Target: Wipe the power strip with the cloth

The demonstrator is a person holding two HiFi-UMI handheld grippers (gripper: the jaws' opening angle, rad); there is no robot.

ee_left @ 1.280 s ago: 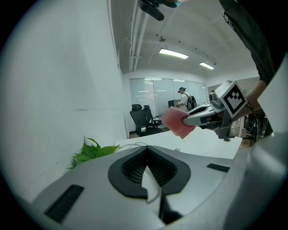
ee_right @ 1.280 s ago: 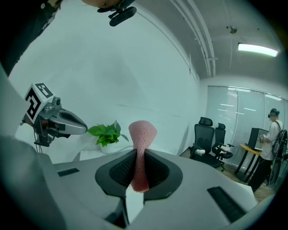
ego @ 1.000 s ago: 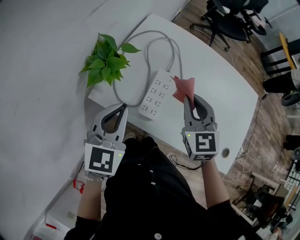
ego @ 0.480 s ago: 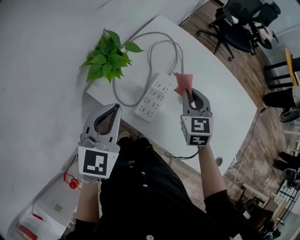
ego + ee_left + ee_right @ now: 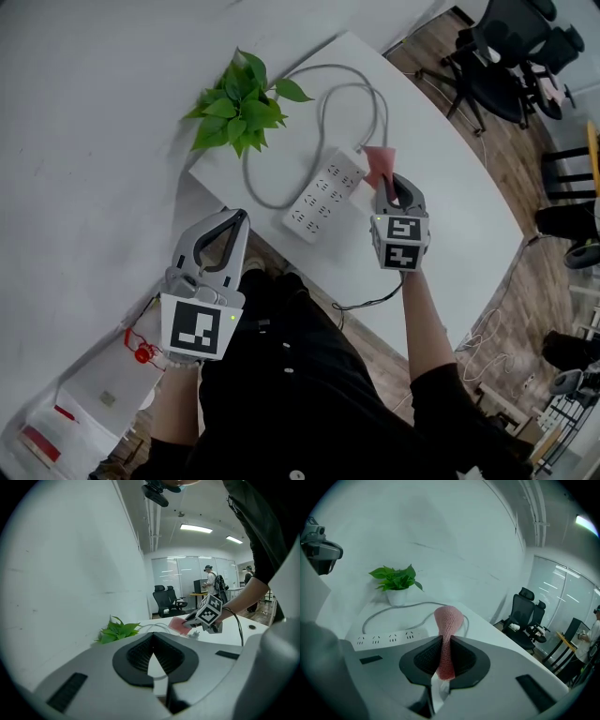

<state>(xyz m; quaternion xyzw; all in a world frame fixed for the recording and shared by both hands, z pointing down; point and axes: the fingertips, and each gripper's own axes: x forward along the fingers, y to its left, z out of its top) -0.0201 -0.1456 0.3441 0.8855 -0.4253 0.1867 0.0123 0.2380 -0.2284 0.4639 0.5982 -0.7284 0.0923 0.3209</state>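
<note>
Head view: a long white plastic power strip [image 5: 325,194] with rows of sockets lies slantwise on a smooth white surface [image 5: 450,202]. From the strip's far end a grey round cable [image 5: 323,101] curves away in wide loops and bends back around it. Beyond the strip's far left stands a leafy green plant [image 5: 242,101]. The right tongs [image 5: 390,181] are clenched on a pink cloth [image 5: 380,163], which bunches up just beside the strip's cabled end; contact with the strip cannot be made out. The left tongs [image 5: 241,217] hang off the surface's near edge, well to the near left of the strip, their grey curved jaws pressed together with nothing between.

Left gripper view: the ribbed black pads meet at the tips, empty. Past them the plant is to the left and the pink cloth to the right.

Right gripper view: the cloth, coarse and knitted, is pinched into a narrow neck between the ribbed pads and flares into a rounded lobe above them. The strip lies to the left of the lobe, with the plant in a white pot [image 5: 397,596] farther behind it.
</note>
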